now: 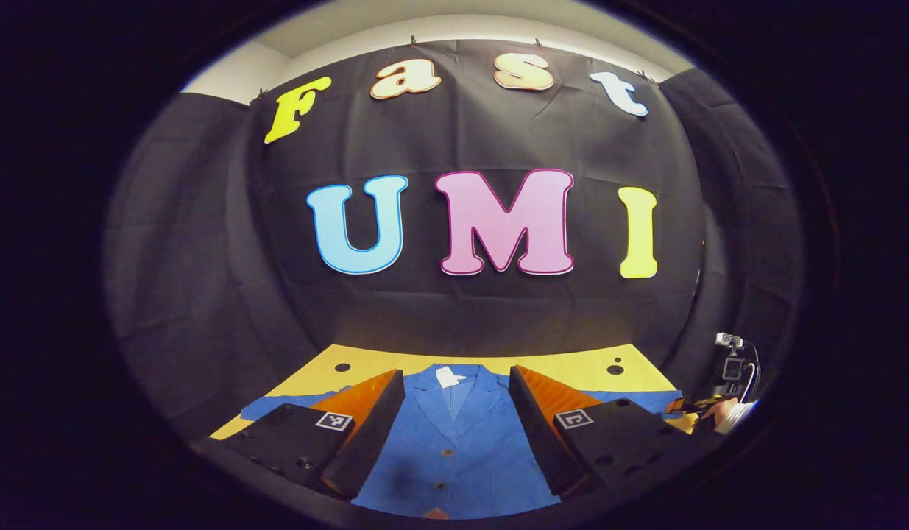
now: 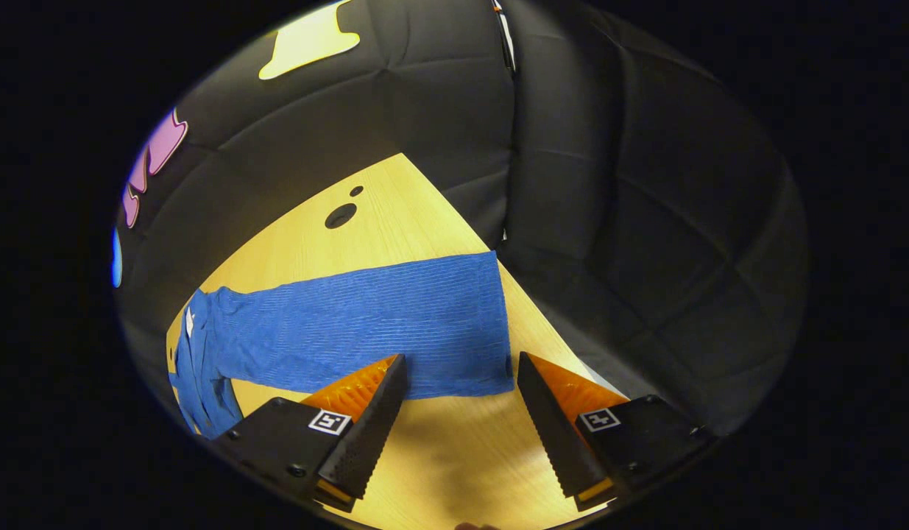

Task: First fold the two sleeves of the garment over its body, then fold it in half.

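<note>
Spread tool [image 2: 454, 383] near sleeve [image 2: 395, 316] edge

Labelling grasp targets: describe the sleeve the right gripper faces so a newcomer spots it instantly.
Start at the yellow wooden table. A blue garment lies flat on it, and one sleeve stretches out sideways toward the table edge. Its squared cuff end lies just ahead of the right gripper, whose jaws stand open.

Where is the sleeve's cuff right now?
In the right gripper view, the sleeve's cuff lies flat on the table, just ahead of the open right gripper.
</note>
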Demonstrator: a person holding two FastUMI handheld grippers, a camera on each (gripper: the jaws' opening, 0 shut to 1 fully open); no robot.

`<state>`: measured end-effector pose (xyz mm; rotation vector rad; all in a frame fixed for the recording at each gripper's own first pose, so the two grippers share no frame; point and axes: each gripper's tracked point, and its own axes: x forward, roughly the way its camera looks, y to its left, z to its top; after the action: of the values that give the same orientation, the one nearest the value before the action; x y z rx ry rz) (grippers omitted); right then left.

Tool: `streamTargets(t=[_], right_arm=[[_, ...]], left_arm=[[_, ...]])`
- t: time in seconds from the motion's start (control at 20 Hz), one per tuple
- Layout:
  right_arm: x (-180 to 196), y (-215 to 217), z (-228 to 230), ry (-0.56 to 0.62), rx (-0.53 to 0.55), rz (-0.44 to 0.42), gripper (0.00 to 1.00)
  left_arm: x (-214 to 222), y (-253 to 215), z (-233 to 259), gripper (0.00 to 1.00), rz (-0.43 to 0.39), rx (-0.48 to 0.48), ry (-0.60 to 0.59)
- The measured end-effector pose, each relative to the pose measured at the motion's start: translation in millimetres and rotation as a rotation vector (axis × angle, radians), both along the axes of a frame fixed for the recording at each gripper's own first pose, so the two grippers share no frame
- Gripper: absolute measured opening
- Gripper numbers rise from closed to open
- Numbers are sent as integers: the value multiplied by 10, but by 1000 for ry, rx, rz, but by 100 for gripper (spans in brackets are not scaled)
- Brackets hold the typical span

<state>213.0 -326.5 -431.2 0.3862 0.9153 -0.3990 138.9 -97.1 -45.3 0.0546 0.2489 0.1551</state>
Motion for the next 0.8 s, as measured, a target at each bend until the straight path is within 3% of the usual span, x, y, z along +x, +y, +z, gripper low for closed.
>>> streamTargets(t=[0.1,0.3,0.4,0.5,0.55,0.6,0.65,0.8], right_arm=[[5,11,2,14,21,-9,96],[20,-54,18,34,-42,-28,95],[37,-96,-44,71,-91,16,57],[99,-33,-135,73,-55,25,20],[127,-37,-93,60,-52,18,13],[112,-28,-91,72,-47,4,13],[144,-21,-102,64,-58,7,2],[141,14,-87,55,-76,44,1]], left_arm=[[75,-96,35,82,-15,18,-6],[225,-242,16,82,-52,32,4],[251,-292,20,82,-66,24,3],[263,-300,36,82,-76,30,-3],[271,-282,44,82,-76,33,-5],[273,-251,31,82,-73,32,-5],[275,-222,29,82,-68,29,-3],[234,-155,35,82,-57,20,-3]])
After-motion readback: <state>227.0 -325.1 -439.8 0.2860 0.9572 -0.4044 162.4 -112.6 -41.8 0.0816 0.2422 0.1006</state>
